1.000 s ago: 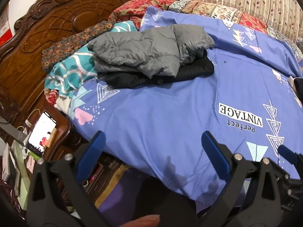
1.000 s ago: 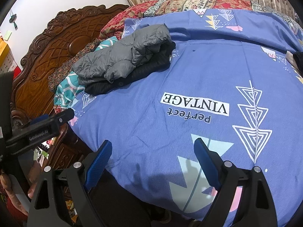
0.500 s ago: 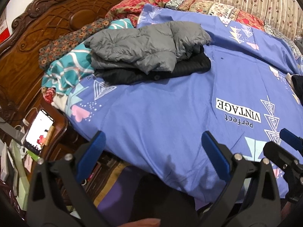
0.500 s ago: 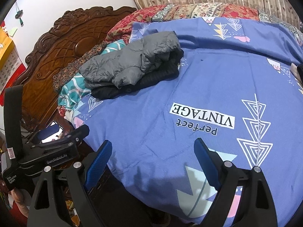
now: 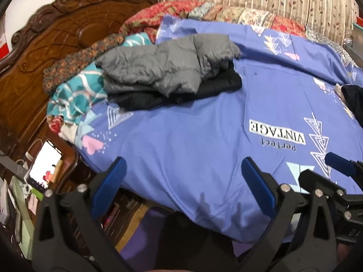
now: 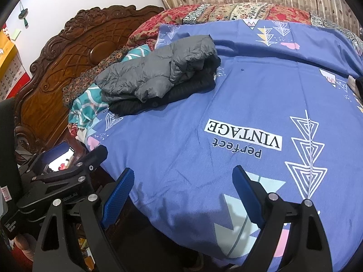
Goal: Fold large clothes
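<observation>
A folded grey puffer jacket (image 5: 168, 70) (image 6: 158, 72) lies on top of a folded black garment (image 5: 181, 93) (image 6: 172, 99) at the head end of a bed, on a blue printed bedspread (image 5: 204, 140) (image 6: 204, 122). My left gripper (image 5: 183, 170) hangs open over the bed's near edge with nothing between its blue pads. My right gripper (image 6: 183, 181) is open too, empty, over the same edge. Each gripper shows in the other's view, at the right edge (image 5: 335, 181) and lower left (image 6: 68, 172). A dark garment (image 5: 354, 99) peeks in at the far right.
A carved wooden headboard (image 5: 45, 52) stands at the left. Teal and floral pillows (image 5: 74, 95) lie under the pile. A lit phone (image 5: 44, 167) sits on a cluttered bedside stand. A floral quilt (image 6: 226, 13) and curtains line the far side.
Both views shifted slightly, so the clothes pile sits a little lower and further right in frame. The right gripper shows more in the left wrist view. Both jaws stayed wide.
</observation>
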The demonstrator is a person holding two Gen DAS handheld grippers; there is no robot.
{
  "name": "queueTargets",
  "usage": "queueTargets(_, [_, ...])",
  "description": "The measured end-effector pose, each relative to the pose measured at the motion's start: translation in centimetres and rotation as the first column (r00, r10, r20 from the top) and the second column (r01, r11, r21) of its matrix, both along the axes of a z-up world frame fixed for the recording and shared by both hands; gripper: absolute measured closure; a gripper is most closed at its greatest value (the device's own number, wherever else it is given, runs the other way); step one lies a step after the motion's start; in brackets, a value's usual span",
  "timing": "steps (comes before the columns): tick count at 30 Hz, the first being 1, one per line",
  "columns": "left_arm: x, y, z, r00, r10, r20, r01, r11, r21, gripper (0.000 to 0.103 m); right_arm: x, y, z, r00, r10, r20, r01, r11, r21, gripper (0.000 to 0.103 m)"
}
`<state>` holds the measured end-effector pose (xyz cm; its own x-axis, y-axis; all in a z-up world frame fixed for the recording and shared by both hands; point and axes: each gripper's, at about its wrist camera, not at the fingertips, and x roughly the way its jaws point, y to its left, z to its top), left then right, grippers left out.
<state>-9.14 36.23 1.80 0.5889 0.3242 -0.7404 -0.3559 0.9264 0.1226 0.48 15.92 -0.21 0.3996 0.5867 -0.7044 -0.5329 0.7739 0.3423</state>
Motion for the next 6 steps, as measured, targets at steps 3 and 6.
queueTargets(3, [0.3, 0.5, -0.8, 0.999, 0.013, -0.036, -0.014, 1.0, -0.026, 0.006, 0.1, -0.1, -0.3, 1.0, -0.007, -0.01, 0.007, 1.0, 0.001, 0.0])
queueTargets(6, [0.3, 0.9, -1.4, 0.998, 0.031, -0.056, -0.033, 0.999, -0.037, 0.006, 0.1, -0.1, -0.3, 1.0, -0.003, -0.012, 0.003, 1.0, -0.001, 0.0])
